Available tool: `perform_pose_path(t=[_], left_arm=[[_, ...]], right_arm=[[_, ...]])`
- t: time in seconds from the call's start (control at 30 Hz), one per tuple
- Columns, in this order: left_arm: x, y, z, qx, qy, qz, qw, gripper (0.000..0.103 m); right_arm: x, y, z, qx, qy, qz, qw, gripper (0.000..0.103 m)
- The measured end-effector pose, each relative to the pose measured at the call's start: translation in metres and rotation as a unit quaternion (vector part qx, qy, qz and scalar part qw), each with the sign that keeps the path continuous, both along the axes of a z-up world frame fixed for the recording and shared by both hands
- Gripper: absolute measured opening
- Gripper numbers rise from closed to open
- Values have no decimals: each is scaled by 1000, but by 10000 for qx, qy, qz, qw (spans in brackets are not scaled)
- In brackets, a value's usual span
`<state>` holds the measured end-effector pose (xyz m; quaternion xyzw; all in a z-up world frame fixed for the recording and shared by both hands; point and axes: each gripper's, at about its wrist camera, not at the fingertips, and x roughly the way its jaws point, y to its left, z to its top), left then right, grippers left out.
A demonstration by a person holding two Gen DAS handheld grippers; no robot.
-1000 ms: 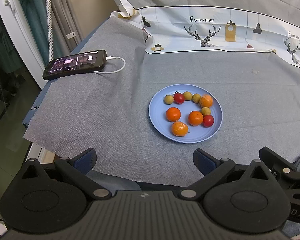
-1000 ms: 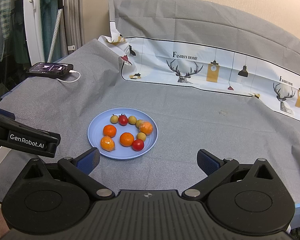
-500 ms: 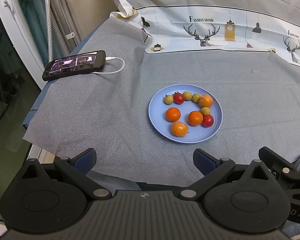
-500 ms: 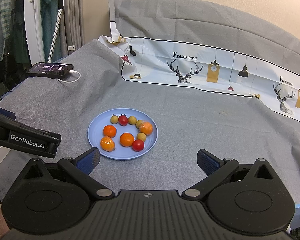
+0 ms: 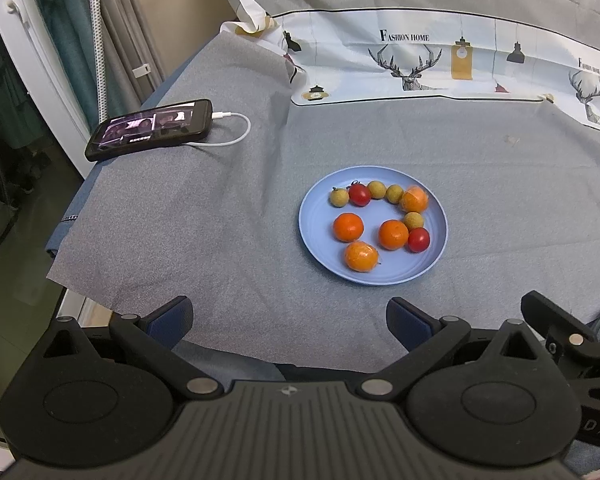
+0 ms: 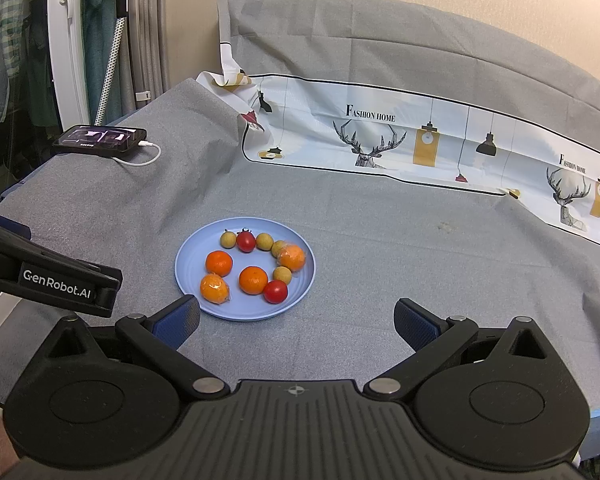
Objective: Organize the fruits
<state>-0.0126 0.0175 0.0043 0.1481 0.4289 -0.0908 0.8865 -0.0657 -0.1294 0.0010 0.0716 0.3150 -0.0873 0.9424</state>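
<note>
A light blue plate lies on the grey cloth and holds several small fruits. Among them are bare oranges, plastic-wrapped oranges, red tomatoes and small yellow-green round fruits. My left gripper hovers open near the cloth's front edge, short of the plate. My right gripper is open too, its left finger just in front of the plate's near rim. Nothing is held by either.
A black phone with a lit screen and a white cable lies at the far left corner. A printed cloth strip with deer runs along the back. The table drops off at the left, by a white frame.
</note>
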Motion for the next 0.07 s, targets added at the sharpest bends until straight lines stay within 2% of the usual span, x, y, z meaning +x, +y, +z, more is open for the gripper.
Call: perform_pose_path(t=[0.07], left_arm=[[0,0,-1,20,-3,8,10000,103]], right_arm=[[0,0,0,3,-2,2,10000,102]])
